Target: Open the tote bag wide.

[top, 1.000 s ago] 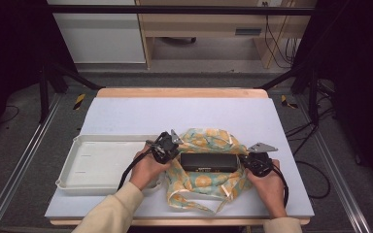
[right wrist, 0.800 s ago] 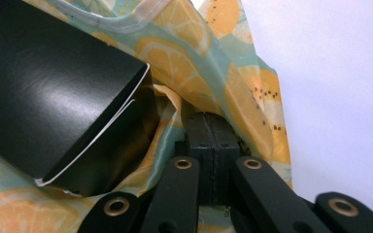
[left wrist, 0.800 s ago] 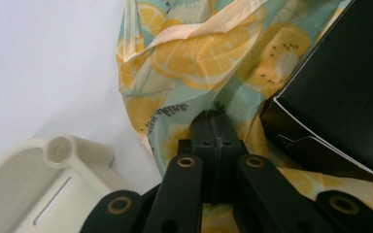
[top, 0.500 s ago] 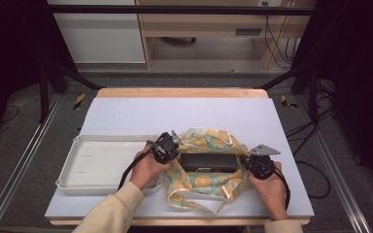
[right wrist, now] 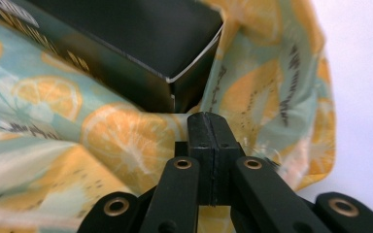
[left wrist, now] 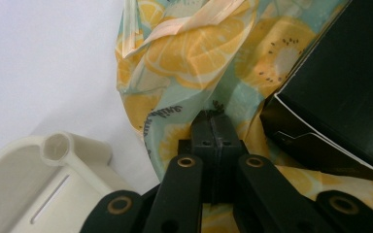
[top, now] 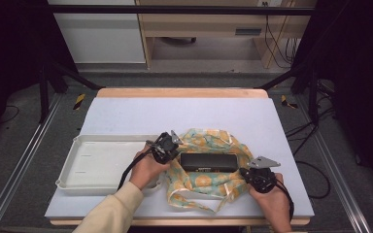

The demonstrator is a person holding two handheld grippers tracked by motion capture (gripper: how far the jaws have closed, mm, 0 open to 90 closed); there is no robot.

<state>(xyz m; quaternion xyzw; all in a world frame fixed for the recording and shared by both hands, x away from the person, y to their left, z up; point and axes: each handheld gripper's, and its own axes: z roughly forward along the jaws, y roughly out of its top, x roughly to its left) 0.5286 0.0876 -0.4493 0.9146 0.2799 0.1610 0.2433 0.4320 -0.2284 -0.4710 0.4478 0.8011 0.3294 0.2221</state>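
The black box lies flat on the fruit-print bag, which is spread on the bench to the right of the white tray. The bag's fabric rises along the far side and both ends of the box, while the top of the box remains uncovered. One bag handle trails loose on the near side of the box.

The left tool stands at the left end of the box, between box and tray. In the left gripper view its jaws are pressed together, with the tips against the bag fabric just beside the box corner; whether a fold is caught between them cannot be told. The right tool stands at the right end of the box. In the right gripper view its jaws are likewise pressed together, tips at the fabric below the box corner; a pinched fold cannot be confirmed here either.

Assessment: the box is placed on or partly in the bag, so positioning appears complete. Remaining work: draw the fabric over the box and gather the handles. Progress is judged as early to middle.
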